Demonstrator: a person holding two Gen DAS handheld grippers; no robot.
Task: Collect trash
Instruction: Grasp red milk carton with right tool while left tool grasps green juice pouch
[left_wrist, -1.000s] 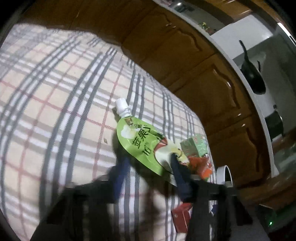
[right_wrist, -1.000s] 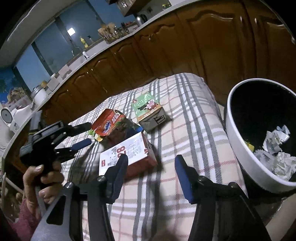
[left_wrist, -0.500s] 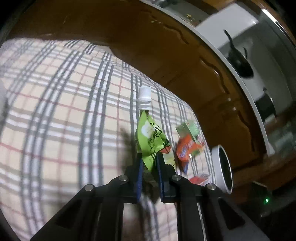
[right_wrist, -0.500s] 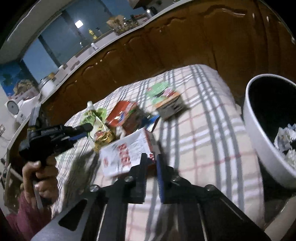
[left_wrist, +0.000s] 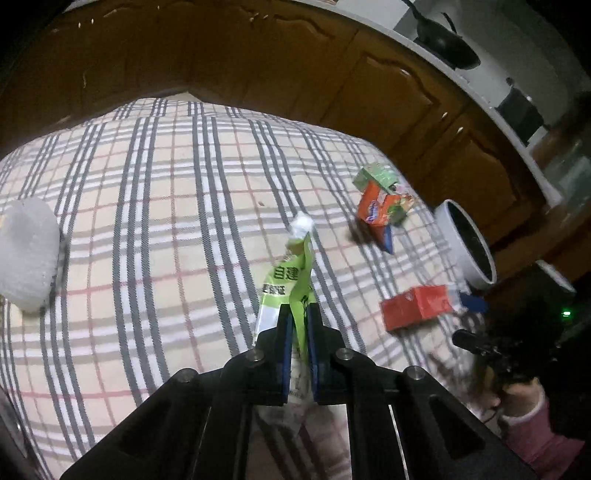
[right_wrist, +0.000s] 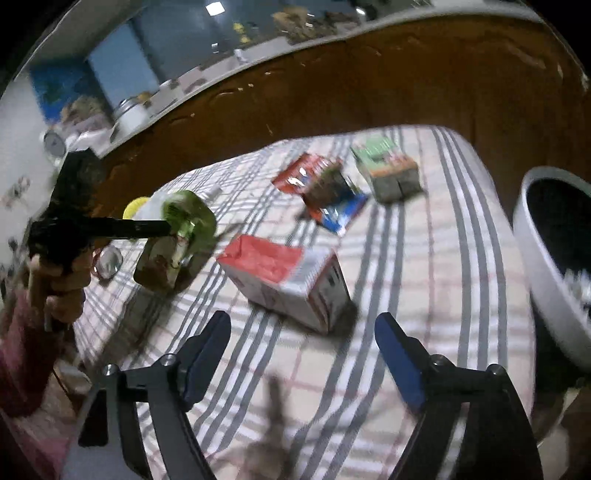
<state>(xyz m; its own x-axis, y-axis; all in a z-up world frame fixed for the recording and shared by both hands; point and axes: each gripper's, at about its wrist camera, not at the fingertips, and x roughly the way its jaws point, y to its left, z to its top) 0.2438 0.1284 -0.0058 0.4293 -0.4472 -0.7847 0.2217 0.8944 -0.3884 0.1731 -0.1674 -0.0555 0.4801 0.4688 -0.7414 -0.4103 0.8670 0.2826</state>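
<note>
My left gripper (left_wrist: 298, 314) is shut on a green drink pouch (left_wrist: 291, 273) with a white spout and holds it above the plaid tablecloth (left_wrist: 147, 221); the held pouch also shows in the right wrist view (right_wrist: 177, 240). My right gripper (right_wrist: 303, 332) is open and empty, just short of a red-and-white carton (right_wrist: 288, 273), which also shows in the left wrist view (left_wrist: 417, 306). A red-blue snack wrapper (right_wrist: 325, 192) and a green box (right_wrist: 388, 170) lie farther back. A white bin (right_wrist: 554, 258) stands at the right.
A white roll-like object (left_wrist: 26, 254) sits at the table's left edge. Brown cabinets (left_wrist: 258, 66) run behind the table. The bin also shows in the left wrist view (left_wrist: 465, 243), off the table's right edge.
My left gripper closed on the green pouch and lifted it off the cloth. My right gripper shut near the red carton half a second ago and stands open now.
</note>
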